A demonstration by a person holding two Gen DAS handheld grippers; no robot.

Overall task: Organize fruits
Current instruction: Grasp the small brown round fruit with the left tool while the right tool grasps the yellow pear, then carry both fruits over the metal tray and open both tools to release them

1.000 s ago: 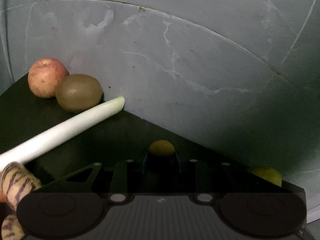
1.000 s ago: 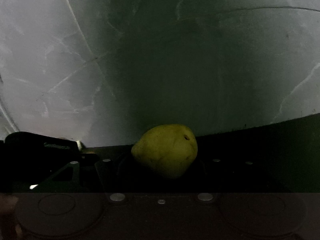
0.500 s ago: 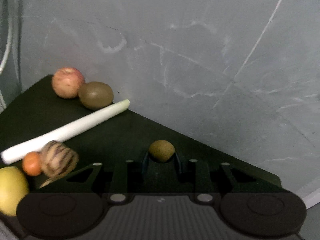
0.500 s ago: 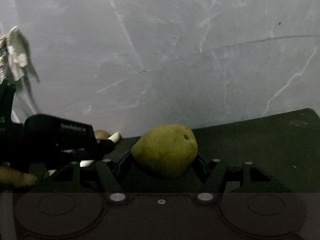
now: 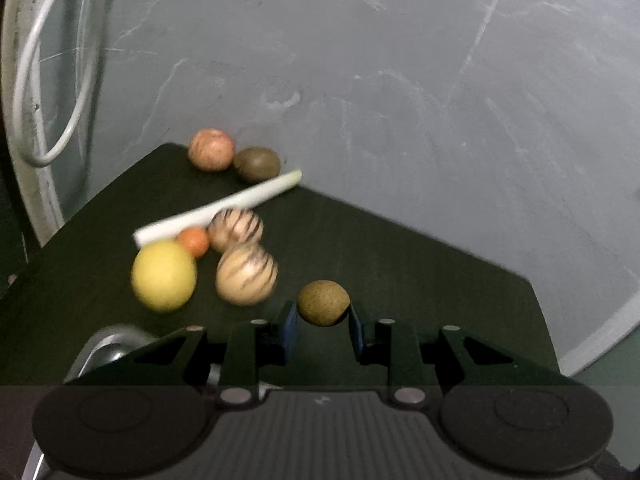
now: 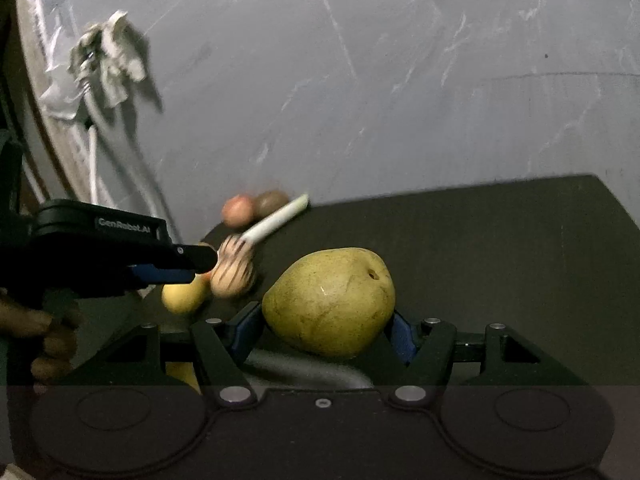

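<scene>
Above the near edge of the dark surface (image 5: 400,248), the left claw (image 5: 323,320) is clamped narrowly on a small brown round fruit (image 5: 323,302), its blue pads pressing either side. The right claw (image 6: 326,332) stands wider, closed on a yellow-green pear (image 6: 330,300) held between its pads. Farther off to the left lie a yellow fruit (image 5: 164,275), a small orange fruit (image 5: 194,241) and two striped round fruits (image 5: 246,274), all close together beside a long white stalk (image 5: 224,206). At the far corner an apple (image 5: 211,149) touches a kiwi (image 5: 258,164), close to the grey wall (image 5: 400,80).
</scene>
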